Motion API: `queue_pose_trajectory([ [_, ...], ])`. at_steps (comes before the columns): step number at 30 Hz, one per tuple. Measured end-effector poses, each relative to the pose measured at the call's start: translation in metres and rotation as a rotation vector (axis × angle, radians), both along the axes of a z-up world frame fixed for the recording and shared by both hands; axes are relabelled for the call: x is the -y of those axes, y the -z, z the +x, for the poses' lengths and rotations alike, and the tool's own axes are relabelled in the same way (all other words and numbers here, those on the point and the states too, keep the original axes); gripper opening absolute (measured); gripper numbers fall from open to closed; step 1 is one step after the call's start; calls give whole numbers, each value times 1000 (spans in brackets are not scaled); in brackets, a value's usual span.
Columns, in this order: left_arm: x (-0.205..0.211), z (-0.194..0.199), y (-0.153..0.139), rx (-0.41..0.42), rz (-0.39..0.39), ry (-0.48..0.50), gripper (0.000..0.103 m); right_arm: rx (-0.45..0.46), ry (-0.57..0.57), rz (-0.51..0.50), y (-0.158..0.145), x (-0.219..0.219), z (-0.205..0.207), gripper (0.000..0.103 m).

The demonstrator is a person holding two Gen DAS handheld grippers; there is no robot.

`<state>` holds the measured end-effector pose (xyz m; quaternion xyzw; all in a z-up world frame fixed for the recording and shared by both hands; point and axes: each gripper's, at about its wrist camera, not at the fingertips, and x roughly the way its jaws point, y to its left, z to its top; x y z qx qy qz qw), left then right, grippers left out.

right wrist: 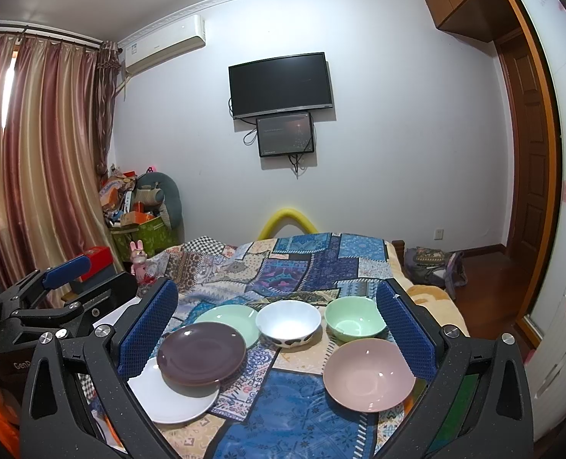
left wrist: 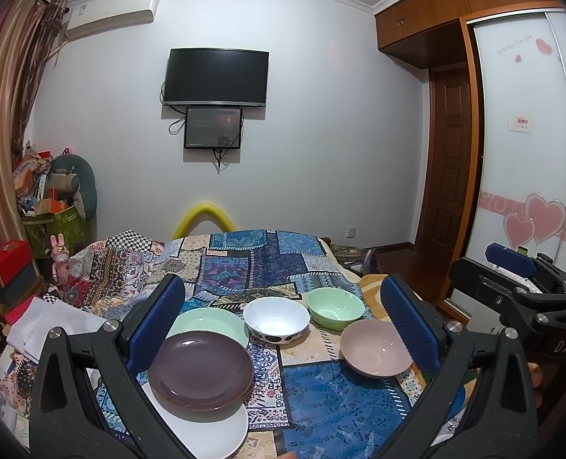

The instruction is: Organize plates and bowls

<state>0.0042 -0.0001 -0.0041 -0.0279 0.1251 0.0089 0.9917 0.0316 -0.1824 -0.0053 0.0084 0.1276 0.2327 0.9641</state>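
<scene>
Low in the frame, both tongs hang released with nothing between their blue pads: the left gripper [left wrist: 283, 329] and the right gripper [right wrist: 277, 329], above a patchwork cloth [right wrist: 298, 413]. Nearest at lower left lies a white plate [right wrist: 168, 401], with a brown plate [right wrist: 201, 352] overlapping its far edge and a green plate [right wrist: 231, 319] partly under that. At lower right sits a pink bowl [right wrist: 370, 374]; farther back, a white bowl [right wrist: 288, 323] and a green bowl [right wrist: 355, 319]. Lifting a lower plate first would likely tip the brown one, and the soft cloth may let rims slip from the pads.
</scene>
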Motion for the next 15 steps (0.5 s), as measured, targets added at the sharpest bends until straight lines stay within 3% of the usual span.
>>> queue_pose_trajectory([
  [15, 1, 0, 1, 0, -3, 3, 103, 0, 0, -1, 1, 2, 1, 103],
])
